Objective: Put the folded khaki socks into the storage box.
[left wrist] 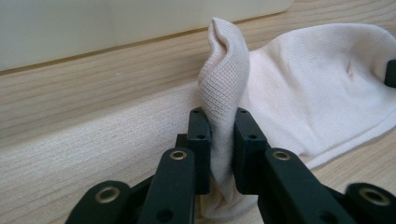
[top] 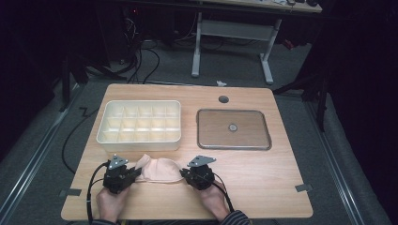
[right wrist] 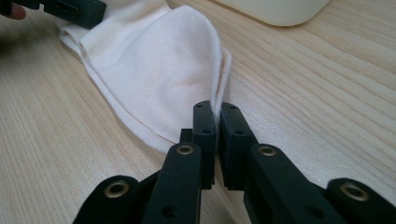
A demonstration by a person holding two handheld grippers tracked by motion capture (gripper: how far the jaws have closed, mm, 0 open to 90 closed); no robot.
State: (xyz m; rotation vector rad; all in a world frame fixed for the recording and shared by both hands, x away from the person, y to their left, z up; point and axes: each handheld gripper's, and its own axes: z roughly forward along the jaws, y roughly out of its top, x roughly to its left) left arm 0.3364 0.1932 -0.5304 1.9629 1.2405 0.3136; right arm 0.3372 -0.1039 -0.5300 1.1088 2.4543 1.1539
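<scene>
The left gripper's fingers [left wrist: 247, 140] are pinching a raised fold at one end of the pale sock [left wrist: 317, 88], the knit bunching up between the two black pads. The right gripper's fingers [right wrist: 233, 135] are clamping the sock's [right wrist: 159, 79] thin edge at the other end, standing almost together with only the cloth between them. In the high view the left gripper [top: 136, 172] and the right gripper [top: 184, 174] are facing each other across the sock [top: 159, 169], which is lying on the wooden surface [top: 263, 178] near the person's edge, just in front of the cream divided box [top: 139, 123].

Judging from this, the work is only starting: both ends are being gripped, but the sock is mostly resting flat, not yet lifted, folded or stretched. The box's compartments are looking empty, so folding the sock and setting it into one of them probably remains. The metal tray [top: 233, 129] to the right is standing well apart.
</scene>
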